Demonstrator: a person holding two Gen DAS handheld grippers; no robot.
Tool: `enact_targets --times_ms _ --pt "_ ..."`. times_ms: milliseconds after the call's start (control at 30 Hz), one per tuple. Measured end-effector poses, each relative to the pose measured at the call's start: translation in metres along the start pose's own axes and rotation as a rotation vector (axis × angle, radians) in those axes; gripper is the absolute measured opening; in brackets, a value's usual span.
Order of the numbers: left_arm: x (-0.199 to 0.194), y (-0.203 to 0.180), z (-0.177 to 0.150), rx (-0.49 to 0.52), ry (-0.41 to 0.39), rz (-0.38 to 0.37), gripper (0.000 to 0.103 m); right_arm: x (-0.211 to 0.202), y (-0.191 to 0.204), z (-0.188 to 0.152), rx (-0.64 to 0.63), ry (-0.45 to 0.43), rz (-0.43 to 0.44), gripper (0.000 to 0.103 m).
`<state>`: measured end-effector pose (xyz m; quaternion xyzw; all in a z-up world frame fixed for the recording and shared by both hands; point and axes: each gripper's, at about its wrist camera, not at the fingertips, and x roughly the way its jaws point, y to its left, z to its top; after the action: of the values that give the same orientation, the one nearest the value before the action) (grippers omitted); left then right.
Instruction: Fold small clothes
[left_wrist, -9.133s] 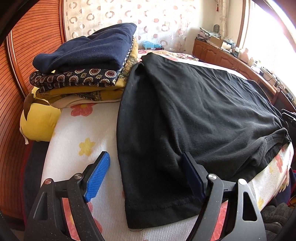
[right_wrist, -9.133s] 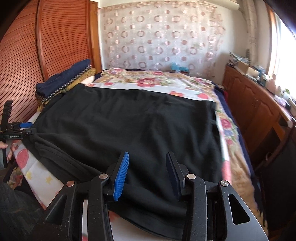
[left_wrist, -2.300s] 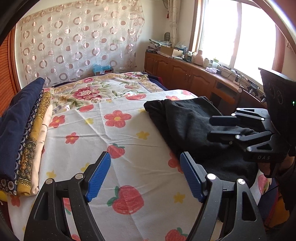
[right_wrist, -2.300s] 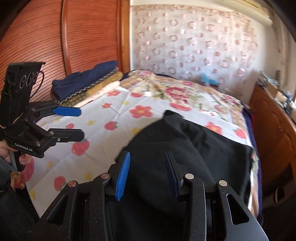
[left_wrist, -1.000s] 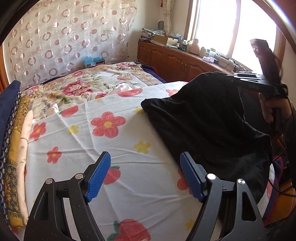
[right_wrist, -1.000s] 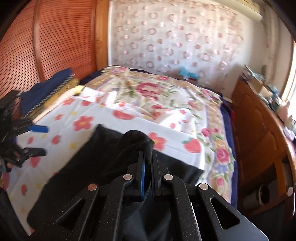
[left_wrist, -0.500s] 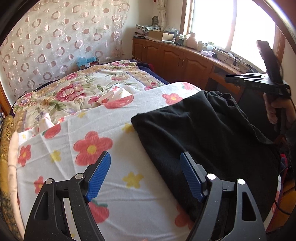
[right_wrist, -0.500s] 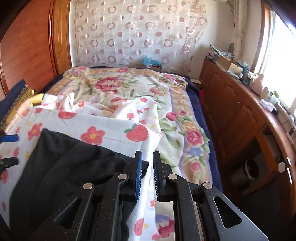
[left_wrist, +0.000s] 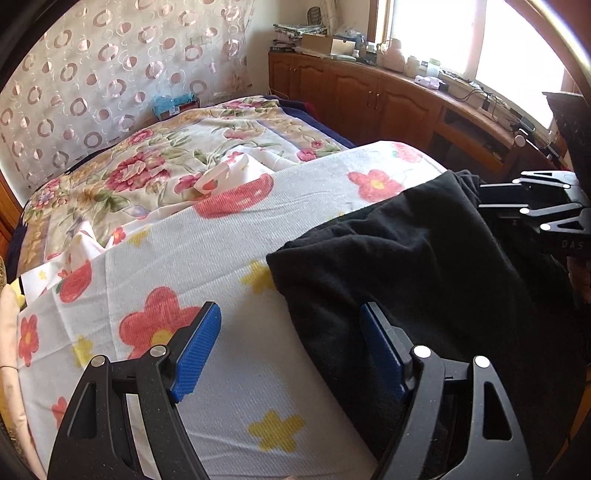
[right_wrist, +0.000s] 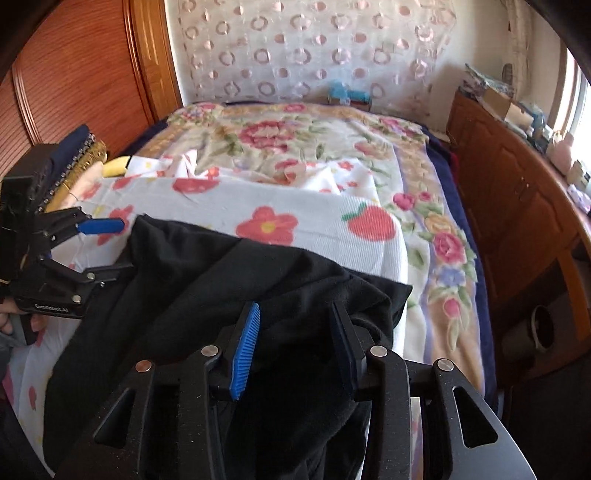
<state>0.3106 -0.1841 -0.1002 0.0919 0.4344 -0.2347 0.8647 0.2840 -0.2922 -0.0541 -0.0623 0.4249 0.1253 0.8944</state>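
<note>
A black garment (left_wrist: 406, 258) lies folded over on the flowered white bed cover (left_wrist: 184, 251), bunched at its right side. My left gripper (left_wrist: 290, 314) is open and hovers over the garment's left edge, one pad above the cover and the other above the black cloth. My right gripper (right_wrist: 295, 310) sits over the garment (right_wrist: 221, 277) near the bed's right edge. Its jaws are opening, and black cloth lies loose between and under them with no pad pressing on it. Each gripper shows in the other's view: the left gripper (right_wrist: 110, 249) and the right gripper (left_wrist: 487, 199).
A stack of folded clothes (right_wrist: 79, 155) sits at the left by the wooden headboard (right_wrist: 74, 74). A wooden cabinet (right_wrist: 517, 206) with clutter on top runs along the right under the window. A patterned curtain (left_wrist: 110, 74) hangs behind the bed.
The right gripper held a raised fold of the black garment, lowered it onto the bed and opened its jaws off it. The left gripper moved in toward the garment's left edge.
</note>
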Motion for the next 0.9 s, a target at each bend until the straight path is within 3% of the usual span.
enact_targets --times_ms 100,167,267,500,667,800,900 --pt "0.001 0.002 0.001 -0.019 0.004 -0.012 0.079 0.002 -0.01 0.015 0.015 0.015 0.02 0.034" --pt "0.001 0.002 0.001 -0.018 -0.003 -0.008 0.08 0.001 -0.013 0.019 0.001 0.012 0.048 0.006" --pt "0.001 0.002 0.001 -0.019 -0.013 -0.008 0.081 -0.01 -0.02 0.019 -0.04 -0.017 0.072 0.004" --pt "-0.002 0.006 -0.001 -0.043 -0.015 0.001 0.081 -0.043 -0.06 0.013 0.04 -0.138 -0.084 0.004" --pt "-0.013 0.012 -0.004 -0.086 -0.027 -0.008 0.081 -0.039 -0.062 0.009 0.038 -0.097 -0.135 0.004" --pt "-0.034 0.003 -0.01 -0.072 -0.055 -0.015 0.081 -0.056 -0.051 0.009 0.043 -0.095 -0.145 0.017" --pt "-0.047 -0.007 -0.016 -0.056 -0.067 -0.027 0.081 -0.076 -0.033 0.002 0.028 -0.114 -0.127 0.034"
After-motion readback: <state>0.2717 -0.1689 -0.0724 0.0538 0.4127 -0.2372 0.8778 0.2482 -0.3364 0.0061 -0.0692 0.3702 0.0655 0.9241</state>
